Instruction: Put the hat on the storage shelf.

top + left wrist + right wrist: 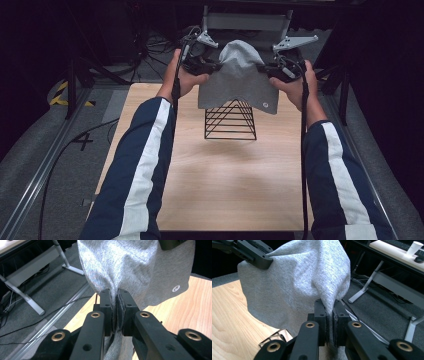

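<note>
My left gripper is clamped on a pinch of the grey knit garment; in the left gripper view the fabric runs down between its two black jaws, which stand almost together. My right gripper pinches the other side of the same garment in the same way, with a fold of cloth squeezed between its jaws. From the high view, my left hand and right hand hold the grippers level with each other, and the garment hangs stretched between them in the air, its middle bulging up into a rounded hump and its lower edge drooping. A small round white logo sits near the lower right corner of the cloth.

Just under the hanging edge stands a black wire rack shaped like a pyramid, on the light wooden worktop. The cloth's lower edge overlaps the rack's top in the high view; whether it touches, I cannot tell. Beyond the worktop lie a grey floor and a metal desk frame.
</note>
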Motion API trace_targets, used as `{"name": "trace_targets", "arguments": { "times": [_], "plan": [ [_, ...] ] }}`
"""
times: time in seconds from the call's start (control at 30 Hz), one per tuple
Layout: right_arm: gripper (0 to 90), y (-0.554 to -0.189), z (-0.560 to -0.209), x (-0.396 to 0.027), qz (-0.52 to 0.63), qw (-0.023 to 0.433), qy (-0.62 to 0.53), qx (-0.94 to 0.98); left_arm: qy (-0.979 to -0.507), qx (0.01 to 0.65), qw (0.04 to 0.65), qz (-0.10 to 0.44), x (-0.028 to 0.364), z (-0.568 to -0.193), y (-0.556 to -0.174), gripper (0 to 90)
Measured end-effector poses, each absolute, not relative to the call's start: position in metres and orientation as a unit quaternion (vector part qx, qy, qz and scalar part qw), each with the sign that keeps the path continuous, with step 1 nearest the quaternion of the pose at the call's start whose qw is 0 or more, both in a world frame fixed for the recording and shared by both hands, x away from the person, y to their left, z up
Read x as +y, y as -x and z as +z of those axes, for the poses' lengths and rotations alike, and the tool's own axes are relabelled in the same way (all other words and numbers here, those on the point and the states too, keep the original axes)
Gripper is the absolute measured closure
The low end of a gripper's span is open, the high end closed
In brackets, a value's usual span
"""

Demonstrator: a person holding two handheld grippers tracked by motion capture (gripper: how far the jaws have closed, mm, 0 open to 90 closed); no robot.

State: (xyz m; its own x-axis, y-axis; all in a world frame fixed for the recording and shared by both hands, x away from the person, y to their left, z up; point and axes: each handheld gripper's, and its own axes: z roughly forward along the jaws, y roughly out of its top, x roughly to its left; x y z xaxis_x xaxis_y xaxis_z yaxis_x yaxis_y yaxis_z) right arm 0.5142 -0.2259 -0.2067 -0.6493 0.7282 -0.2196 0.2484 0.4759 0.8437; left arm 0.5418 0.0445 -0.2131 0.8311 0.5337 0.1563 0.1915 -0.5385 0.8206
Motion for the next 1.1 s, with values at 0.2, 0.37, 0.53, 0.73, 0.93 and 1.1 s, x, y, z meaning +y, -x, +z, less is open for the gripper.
{"name": "trace_targets", "arguments": {
  "times": [0.2, 0.37, 0.53, 0.73, 0.93, 1.1],
  "plan": [
    [84.7, -0.507, -0.208, -0.227, 0.416, 0.282, -0.292, 0.814, -0.857, 0.198, 0.433, 0.197, 0.048, -0.209, -0.533, 83.1],
    [84.7, -0.501, -0.205, -0.229, 0.427, 0.279, -0.289, 0.81, -0.856, 0.189, 0.439, 0.198, 0.053, -0.203, -0.523, 83.1],
    [84.7, -0.493, -0.2, -0.23, 0.435, 0.283, -0.28, 0.808, -0.853, 0.182, 0.447, 0.2, 0.054, -0.197, -0.515, 83.1],
    [84.7, -0.485, -0.198, -0.233, 0.433, 0.285, -0.278, 0.808, -0.857, 0.171, 0.444, 0.2, 0.052, -0.198, -0.508, 83.0],
    [84.7, -0.485, -0.208, -0.232, 0.42, 0.285, -0.277, 0.816, -0.86, 0.176, 0.436, 0.196, 0.05, -0.212, -0.511, 82.9],
    [84.7, -0.489, -0.219, -0.231, 0.416, 0.277, -0.28, 0.82, -0.862, 0.187, 0.429, 0.193, 0.049, -0.225, -0.515, 82.9]
  ]
}}
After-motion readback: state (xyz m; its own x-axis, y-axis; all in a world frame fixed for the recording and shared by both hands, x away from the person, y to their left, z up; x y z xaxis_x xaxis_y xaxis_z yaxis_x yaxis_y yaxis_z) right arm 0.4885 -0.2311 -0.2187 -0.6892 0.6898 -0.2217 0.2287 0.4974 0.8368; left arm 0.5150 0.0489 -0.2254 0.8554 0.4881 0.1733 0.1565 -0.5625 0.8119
